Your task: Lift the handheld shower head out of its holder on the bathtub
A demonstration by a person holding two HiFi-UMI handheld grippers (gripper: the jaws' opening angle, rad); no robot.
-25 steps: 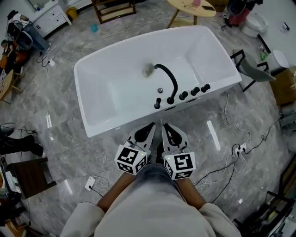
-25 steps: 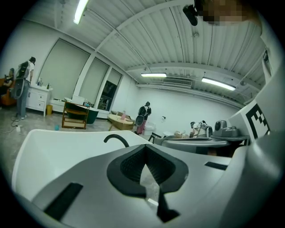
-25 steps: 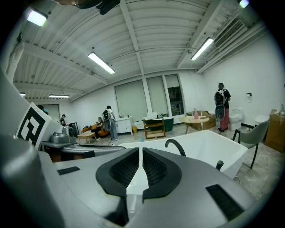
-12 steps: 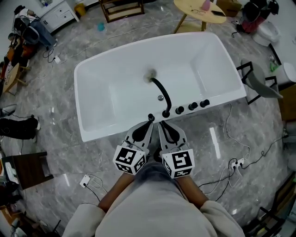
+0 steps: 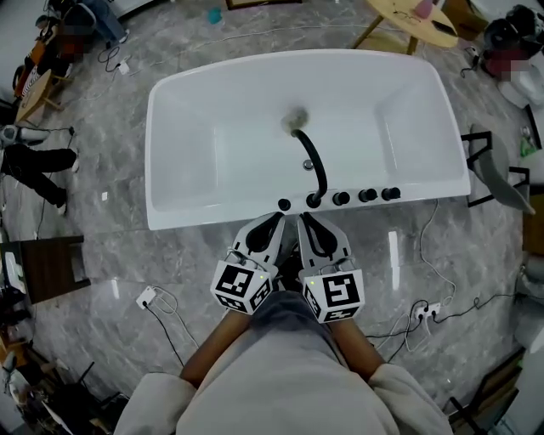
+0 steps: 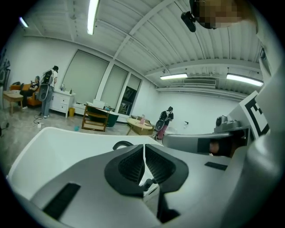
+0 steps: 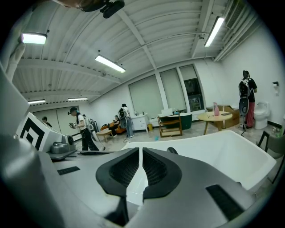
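A white bathtub (image 5: 195, 219) lies across the head view. Along its near rim stands a row of black fittings: a slim upright handheld shower head (image 5: 284, 204) at the left end, a curved spout (image 5: 314, 166) and three knobs (image 5: 366, 195). My left gripper (image 5: 276, 220) and right gripper (image 5: 304, 220) sit side by side just short of that rim, both shut and empty. In the left gripper view the left gripper (image 6: 144, 149) has its pads together, and a small black fitting (image 6: 148, 183) shows below them. The right gripper (image 7: 141, 153) points over the tub (image 7: 231, 149).
Cables and a power strip (image 5: 422, 311) lie on the marble floor to my right, and another plug block (image 5: 146, 297) to my left. A round wooden table (image 5: 416, 19) stands beyond the tub, a dark chair (image 5: 497, 170) at its right end. People (image 7: 81, 129) stand farther off.
Both grippers have come closer to the tub's near rim, still shut, so their tips now lie just below the black fittings. The tub sits squarer in the head view.
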